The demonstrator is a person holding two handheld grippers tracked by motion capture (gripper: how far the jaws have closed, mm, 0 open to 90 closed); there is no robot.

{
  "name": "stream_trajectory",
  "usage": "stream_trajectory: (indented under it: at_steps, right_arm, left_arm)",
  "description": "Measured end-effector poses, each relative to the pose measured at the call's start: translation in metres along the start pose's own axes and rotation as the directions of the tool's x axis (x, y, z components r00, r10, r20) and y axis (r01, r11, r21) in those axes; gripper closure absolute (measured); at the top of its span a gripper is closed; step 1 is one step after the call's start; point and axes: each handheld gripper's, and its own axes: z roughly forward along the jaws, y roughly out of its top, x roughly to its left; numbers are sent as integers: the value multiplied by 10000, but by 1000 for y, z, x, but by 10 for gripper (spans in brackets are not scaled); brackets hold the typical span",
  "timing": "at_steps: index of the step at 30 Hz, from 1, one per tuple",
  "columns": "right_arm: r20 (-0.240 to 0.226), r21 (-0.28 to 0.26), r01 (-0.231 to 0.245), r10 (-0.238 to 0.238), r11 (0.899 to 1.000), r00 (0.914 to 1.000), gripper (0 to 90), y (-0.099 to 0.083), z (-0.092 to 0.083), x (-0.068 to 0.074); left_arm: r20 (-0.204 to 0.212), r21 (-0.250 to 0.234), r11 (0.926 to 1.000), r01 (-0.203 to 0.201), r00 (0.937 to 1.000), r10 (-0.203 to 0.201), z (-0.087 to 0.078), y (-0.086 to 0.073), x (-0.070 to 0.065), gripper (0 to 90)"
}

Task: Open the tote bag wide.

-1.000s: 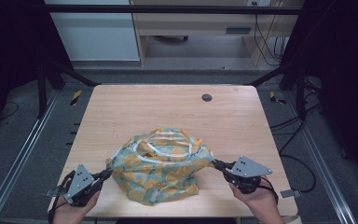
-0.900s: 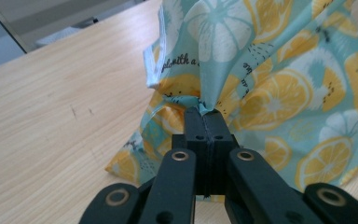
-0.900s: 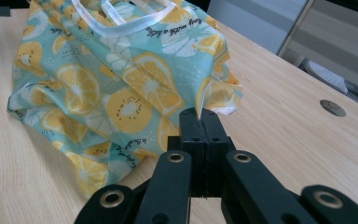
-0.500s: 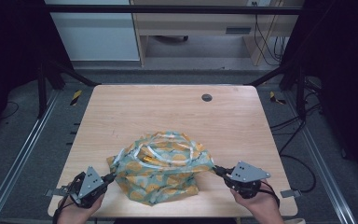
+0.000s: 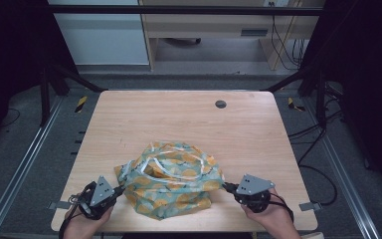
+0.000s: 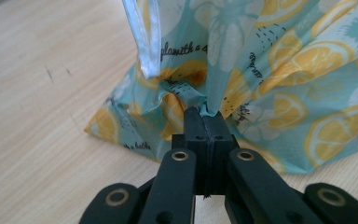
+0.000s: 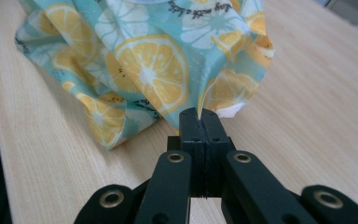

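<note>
From above, a crumpled cloth printed with lemon slices on pale blue lies on the near half of the wooden table. A small dark disc sits near the far edge. The left gripper comes in low from the near left corner, the person's hand wrapped under it, and the right gripper comes in from the near right, both pointing inward at the cloth's opposite edges.

In the left gripper view, the jaws are pressed together on a pinch of the cloth. Black script on it reads "plan with a", the rest folded away.

In the right gripper view, the jaws are likewise clamped on a fold of the cloth; the script near the top is too cut off to read.
</note>
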Motion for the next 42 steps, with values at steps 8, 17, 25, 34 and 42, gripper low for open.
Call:
stream_trajectory:
  at_steps: [8, 17, 25, 34, 42]
  right_arm:
    - [-72, 778, 144, -139, 9969, 9999, 900, -1, 20, -4]
    - [-199, 1085, 38, -17, 9941, 9998, 891, -4, 26, -3]
    - [100, 915, -167, 159, 9957, 9998, 726, -5, 22, -4]
    - [430, 227, -908, 898, 9956, 9950, 291, 4, 10, -4]
    - [-21, -120, -867, 867, 9962, 9962, 255, 54, 18, -19]
  left_arm:
    - [-314, 348, 9994, 76, 9995, -65, 11, 4, 9, 900]
    - [-268, 531, 9984, 195, 9995, -181, 16, 3, 11, 900]
    - [-329, 439, 9981, 438, 9986, -424, 15, 2, 11, 809]
    - [-119, -245, 9942, 1052, 9944, -1055, 5, 0, 8, 660]
    - [-21, -271, 9958, 879, 9961, -880, 4, 1, 5, 625]
